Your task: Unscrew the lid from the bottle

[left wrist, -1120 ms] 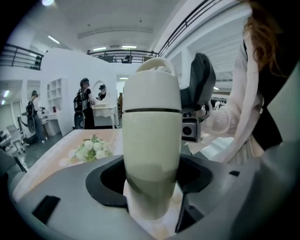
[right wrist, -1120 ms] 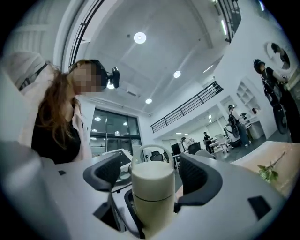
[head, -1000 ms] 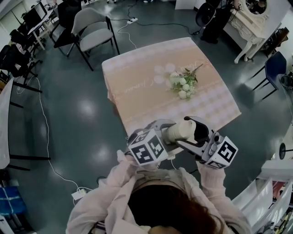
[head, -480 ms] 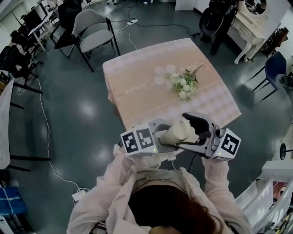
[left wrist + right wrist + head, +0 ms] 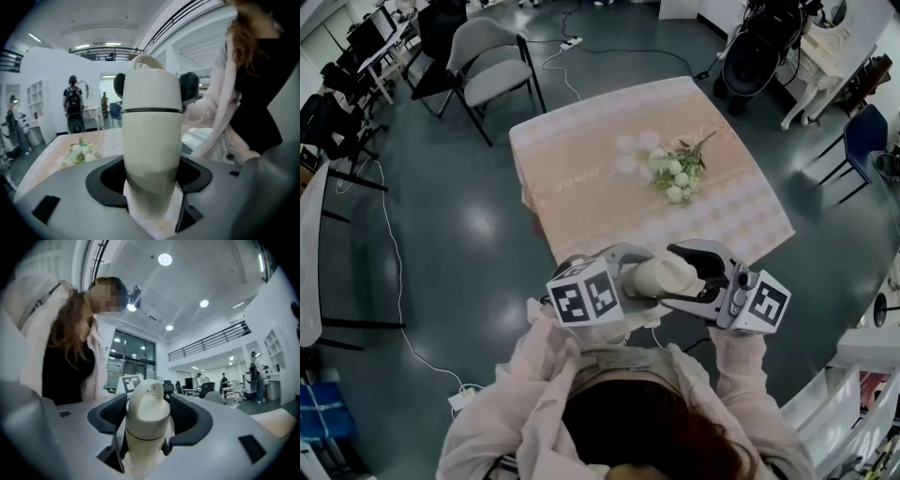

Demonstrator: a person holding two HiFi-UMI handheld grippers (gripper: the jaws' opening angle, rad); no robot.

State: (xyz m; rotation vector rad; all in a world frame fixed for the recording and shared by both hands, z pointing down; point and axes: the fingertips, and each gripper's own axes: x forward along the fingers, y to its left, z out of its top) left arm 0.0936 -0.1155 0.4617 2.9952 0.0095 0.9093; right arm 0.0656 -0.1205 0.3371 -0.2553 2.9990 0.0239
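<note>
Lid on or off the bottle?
On. In the left gripper view the lid sits flush on the bottle, only a thin dark seam between them; no threads show. Loosened or tight: cannot tell.

Bottle [image 5: 661,277] and lid [image 5: 146,404] cream, with a dark seam line between them. Left gripper [image 5: 633,275] and right gripper [image 5: 682,274] grey, fingers [image 5: 105,180] black, cubes [image 5: 586,300] with black-white square markers. Counter [image 5: 581,159] peach with pale dotted bands. Flowers [image 5: 673,173] white, green leaves. Floor [image 5: 459,281] dark teal-grey.

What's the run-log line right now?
left gripper: shut on cream cylindrical bottle | right gripper: jaws just closed further, pressing cream loop-handled lid | lid not yet off
</note>
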